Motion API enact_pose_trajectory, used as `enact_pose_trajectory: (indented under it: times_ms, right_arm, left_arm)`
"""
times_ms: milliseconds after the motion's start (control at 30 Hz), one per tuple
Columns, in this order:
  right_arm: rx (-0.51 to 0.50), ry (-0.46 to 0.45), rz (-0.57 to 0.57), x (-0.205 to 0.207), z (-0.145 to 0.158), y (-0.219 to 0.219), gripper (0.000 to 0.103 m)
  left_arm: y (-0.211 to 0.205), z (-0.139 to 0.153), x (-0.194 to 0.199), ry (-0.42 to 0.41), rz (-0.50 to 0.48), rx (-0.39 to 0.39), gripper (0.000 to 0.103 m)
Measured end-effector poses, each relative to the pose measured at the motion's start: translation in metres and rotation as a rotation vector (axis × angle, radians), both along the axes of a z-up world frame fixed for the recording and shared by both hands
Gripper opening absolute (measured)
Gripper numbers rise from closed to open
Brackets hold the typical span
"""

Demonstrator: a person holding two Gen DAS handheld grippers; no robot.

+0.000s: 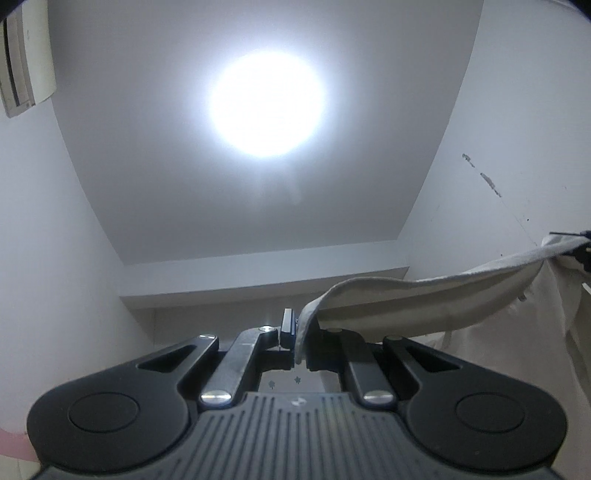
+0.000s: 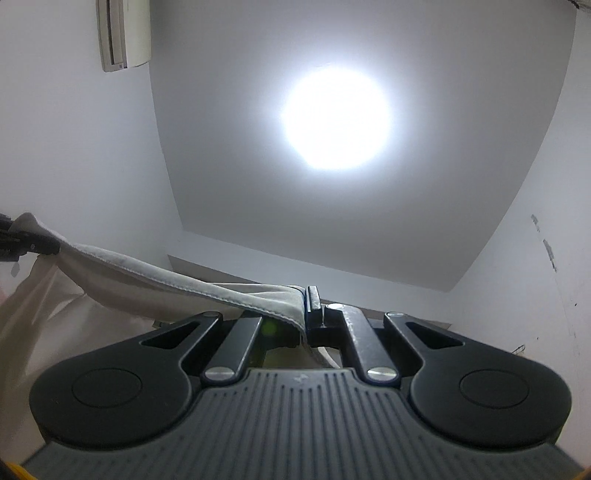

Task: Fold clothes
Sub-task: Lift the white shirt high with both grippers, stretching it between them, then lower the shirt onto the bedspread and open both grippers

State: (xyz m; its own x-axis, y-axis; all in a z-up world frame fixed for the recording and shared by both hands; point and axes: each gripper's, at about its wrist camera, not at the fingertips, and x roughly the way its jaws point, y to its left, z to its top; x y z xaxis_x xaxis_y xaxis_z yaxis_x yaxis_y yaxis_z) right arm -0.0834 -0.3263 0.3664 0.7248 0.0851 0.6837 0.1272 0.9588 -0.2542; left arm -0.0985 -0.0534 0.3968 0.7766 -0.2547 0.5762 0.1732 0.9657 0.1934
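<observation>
Both cameras point up at the ceiling. A pale grey-white garment (image 1: 424,302) hangs stretched between the two grippers. My left gripper (image 1: 297,332) is shut on one corner of its hemmed edge. From there the cloth runs right to the other gripper (image 1: 576,243) at the frame's edge. In the right wrist view the same garment (image 2: 147,284) has its stitched hem clamped in my right gripper (image 2: 304,306), and it stretches left to the left gripper (image 2: 22,240). The rest of the cloth hangs down below both and is mostly hidden.
A bright round ceiling lamp (image 1: 266,103) glares overhead, also seen as the lamp (image 2: 334,118). A wall air conditioner (image 2: 123,33) sits high on the left wall. White walls enclose the space, with scuff marks (image 1: 487,181) on the right wall.
</observation>
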Motion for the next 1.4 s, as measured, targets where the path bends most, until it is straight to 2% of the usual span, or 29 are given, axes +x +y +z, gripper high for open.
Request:
enact_pose_trajectory:
  times_ms: [133, 267, 400, 533, 767, 900, 1000, 1033, 1133, 1200, 1267, 1333, 1367, 1400]
  right_arm:
    - [0.012, 0.047, 0.019, 0.009, -0.014, -0.005, 0.001]
    - [0.024, 0.115, 0.025, 0.047, -0.034, -0.015, 0.001]
    - [0.038, 0.204, 0.031, 0.101, -0.059, -0.023, 0.001]
    - [0.044, 0.317, 0.033, 0.169, -0.091, -0.03, 0.001]
    - [0.041, 0.624, 0.019, 0.351, -0.218, 0.008, 0.001]
    - [0.038, 0.801, 0.011, 0.456, -0.29, 0.031, 0.001]
    - [0.037, 0.933, 0.004, 0.534, -0.345, 0.048, 0.001]
    - [0.012, 0.988, -0.005, 0.542, -0.376, 0.064, 0.001]
    - [-0.047, 1.137, -0.036, 0.592, -0.443, 0.078, 0.001]
    - [-0.055, 1.223, -0.047, 0.609, -0.475, 0.084, 0.001]
    - [-0.061, 1.308, -0.057, 0.626, -0.506, 0.09, 0.001]
    - [-0.085, 1.382, -0.071, 0.641, -0.533, 0.098, 0.002]
    - [-0.108, 1.412, -0.079, 0.647, -0.544, 0.104, 0.003]
    - [-0.115, 1.42, -0.081, 0.642, -0.536, 0.099, 0.004]
  left_arm:
    - [-0.01, -0.011, 0.025, 0.04, 0.009, 0.011, 0.006]
    - [-0.023, -0.03, 0.069, 0.115, 0.011, 0.019, 0.006]
    - [-0.034, -0.057, 0.129, 0.209, 0.015, 0.019, 0.006]
    - [-0.048, -0.093, 0.208, 0.328, 0.027, 0.025, 0.006]
    - [-0.063, -0.182, 0.367, 0.574, 0.09, 0.064, 0.006]
    - [-0.015, -0.277, 0.43, 0.763, 0.147, 0.107, 0.006]
    - [-0.016, -0.34, 0.487, 0.922, 0.208, 0.161, 0.007]
    - [-0.019, -0.359, 0.506, 0.974, 0.226, 0.181, 0.007]
    - [-0.016, -0.425, 0.556, 1.104, 0.273, 0.224, 0.009]
    - [-0.016, -0.47, 0.579, 1.191, 0.305, 0.232, 0.009]
    - [-0.011, -0.501, 0.606, 1.273, 0.329, 0.232, 0.011]
    - [-0.005, -0.526, 0.623, 1.322, 0.334, 0.243, 0.013]
    - [-0.003, -0.527, 0.624, 1.322, 0.329, 0.246, 0.016]
    - [-0.002, -0.522, 0.621, 1.325, 0.319, 0.243, 0.018]
